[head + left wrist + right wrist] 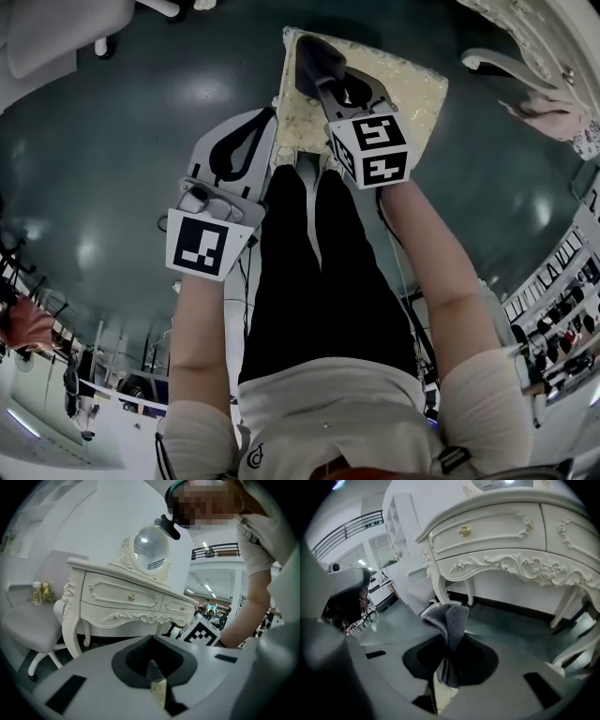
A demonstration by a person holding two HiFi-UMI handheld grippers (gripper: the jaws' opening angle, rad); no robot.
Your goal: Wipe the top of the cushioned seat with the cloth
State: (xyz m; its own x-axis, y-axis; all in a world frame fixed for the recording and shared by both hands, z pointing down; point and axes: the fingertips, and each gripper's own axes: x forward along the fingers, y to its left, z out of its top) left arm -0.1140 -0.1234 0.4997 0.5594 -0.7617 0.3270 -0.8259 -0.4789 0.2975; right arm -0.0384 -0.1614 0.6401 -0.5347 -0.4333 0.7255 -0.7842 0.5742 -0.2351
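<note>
Right gripper [446, 651]: jaws closed on a grey cloth [451, 620], pinched low down so a folded bunch stands out past the tips.
Left gripper [153, 662]: jaws together with nothing between them, held off to the seat's left side over the floor [112, 141].
Cushioned seat [403, 89]: straight ahead of the person's legs, its pale patterned top bare except where the cloth hangs over the near left part.
Contact: from where I stand I can't say whether the cloth touches the top or hangs just above it.
Surroundings: a white dressing table [126, 597] with a round mirror [150, 548] stands beyond, and a pale office chair [28, 625] sits off to one side.
Stage: wiping looks barely started, with most of the top not yet covered.
Risk, cloth: only a small part is clamped, so dragging it over the textured cover could tug it free.
Risk, coverage: a bunched fold would wipe just a narrow strip and leave the edges missed.
Risk, scraping: pressing too low could bring the hard jaw tips onto the fabric.
Risk, seat: nothing steadies it, so a firm push may slide it on the smooth floor.
</note>
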